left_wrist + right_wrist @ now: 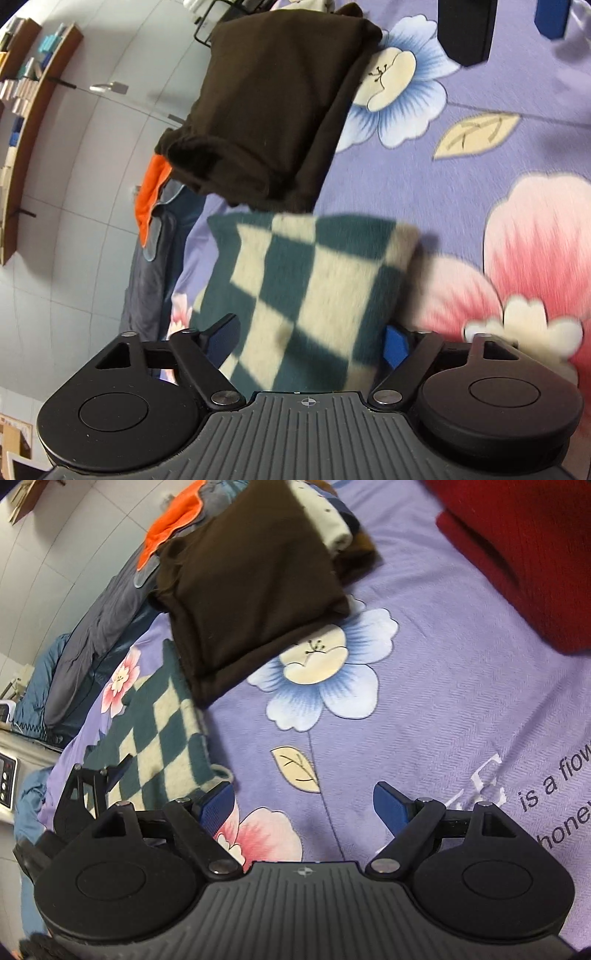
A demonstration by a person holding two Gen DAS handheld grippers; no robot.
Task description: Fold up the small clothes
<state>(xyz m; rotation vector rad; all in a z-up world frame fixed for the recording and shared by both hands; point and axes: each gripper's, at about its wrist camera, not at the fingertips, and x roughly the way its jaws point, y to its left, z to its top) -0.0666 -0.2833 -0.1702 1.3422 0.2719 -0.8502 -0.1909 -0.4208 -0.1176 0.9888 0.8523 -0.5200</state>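
A folded green-and-cream checked cloth (pixel 306 295) lies on the purple flowered bedsheet (pixel 461 166). Its near end sits deep between the fingers of my left gripper (pixel 306 343), filling the wide gap and touching both pads. The same cloth (pixel 162 738) and my left gripper (pixel 99 775) show at the left of the right wrist view. A folded dark brown garment (pixel 273 110) (pixel 251 583) lies just beyond the checked cloth. My right gripper (pixel 303 805) hangs open over bare sheet, to the right of the checked cloth, with nothing between its fingers.
An orange and grey-blue pile (pixel 122 576) lies along the bed's left edge. A red knitted garment (pixel 524 546) lies at the far right. A cream item (pixel 328 520) rests behind the brown garment. Shelves (pixel 33 122) hang on the tiled wall.
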